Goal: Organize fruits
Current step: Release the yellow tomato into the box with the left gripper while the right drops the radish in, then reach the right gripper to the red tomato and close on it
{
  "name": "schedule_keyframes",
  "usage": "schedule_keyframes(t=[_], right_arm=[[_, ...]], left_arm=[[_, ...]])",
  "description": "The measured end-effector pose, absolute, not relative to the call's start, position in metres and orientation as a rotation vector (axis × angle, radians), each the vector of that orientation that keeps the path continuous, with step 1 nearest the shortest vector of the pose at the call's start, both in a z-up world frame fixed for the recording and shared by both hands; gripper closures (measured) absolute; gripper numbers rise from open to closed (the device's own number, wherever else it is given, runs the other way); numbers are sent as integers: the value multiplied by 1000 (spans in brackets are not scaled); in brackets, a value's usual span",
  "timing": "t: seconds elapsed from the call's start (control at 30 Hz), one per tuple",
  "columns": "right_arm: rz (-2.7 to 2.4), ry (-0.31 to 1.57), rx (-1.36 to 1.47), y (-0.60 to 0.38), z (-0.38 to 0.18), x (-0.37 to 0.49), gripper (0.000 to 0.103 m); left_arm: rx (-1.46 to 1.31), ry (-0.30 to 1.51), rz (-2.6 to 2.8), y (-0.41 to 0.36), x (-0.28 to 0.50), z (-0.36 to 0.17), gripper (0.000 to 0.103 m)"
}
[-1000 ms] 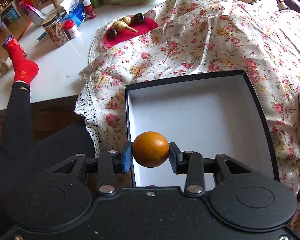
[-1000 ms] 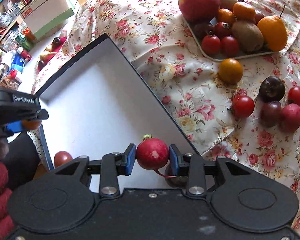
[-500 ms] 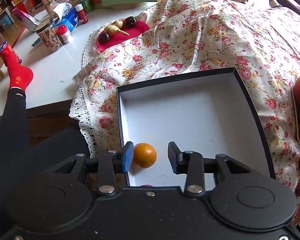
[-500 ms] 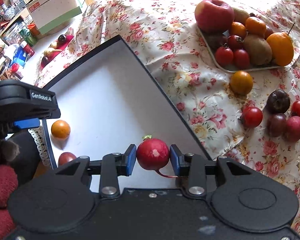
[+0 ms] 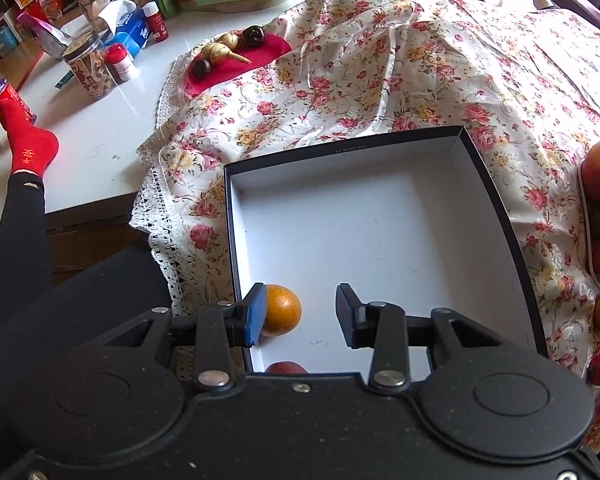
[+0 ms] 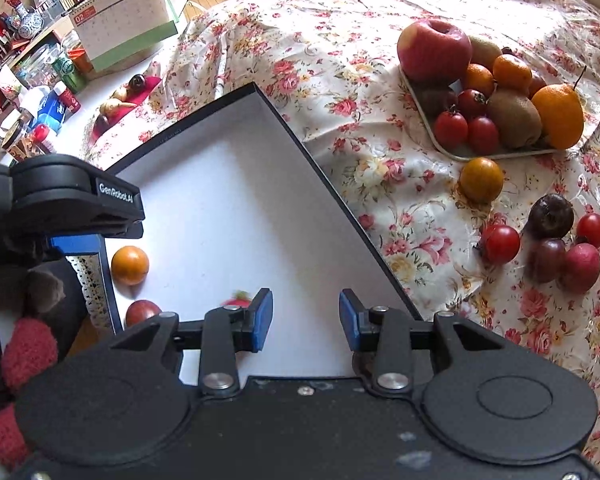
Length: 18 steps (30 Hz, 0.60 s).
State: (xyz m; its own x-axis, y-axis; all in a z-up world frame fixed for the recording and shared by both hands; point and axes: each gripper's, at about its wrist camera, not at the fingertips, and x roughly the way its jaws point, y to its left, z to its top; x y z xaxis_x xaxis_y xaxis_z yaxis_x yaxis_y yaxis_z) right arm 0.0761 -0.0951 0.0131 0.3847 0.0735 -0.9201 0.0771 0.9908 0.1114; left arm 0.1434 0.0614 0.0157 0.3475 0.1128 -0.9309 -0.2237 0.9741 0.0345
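- Both grippers hang empty over the box (image 5: 380, 240): the left gripper (image 5: 301, 316) has its jaws well apart above the small orange (image 5: 282, 311); the right gripper (image 6: 306, 320) stands with its jaws apart and nothing between them.
- Fruit tray (image 6: 472, 155) sits heaped on the floral cloth (image 6: 340, 40), an apple (image 6: 434, 50) at its far end; a careless reach could probably send the pile rolling.
- Loose fruit (image 6: 500, 243) lies beside the tray, near the cloth's folds, where it could roll off.
- Radish (image 6: 238, 301), blurred by the right gripper's left pad, may roll into the red fruit (image 6: 142, 312) at the wall.
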Motion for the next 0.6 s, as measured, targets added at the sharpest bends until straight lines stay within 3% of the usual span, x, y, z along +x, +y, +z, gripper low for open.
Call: schedule_keyframes(t=[0.6], right_arm=[[-28,1258,198,-128,1,61,64]], left_arm=[[-152,1234,146,64,142,12,56]])
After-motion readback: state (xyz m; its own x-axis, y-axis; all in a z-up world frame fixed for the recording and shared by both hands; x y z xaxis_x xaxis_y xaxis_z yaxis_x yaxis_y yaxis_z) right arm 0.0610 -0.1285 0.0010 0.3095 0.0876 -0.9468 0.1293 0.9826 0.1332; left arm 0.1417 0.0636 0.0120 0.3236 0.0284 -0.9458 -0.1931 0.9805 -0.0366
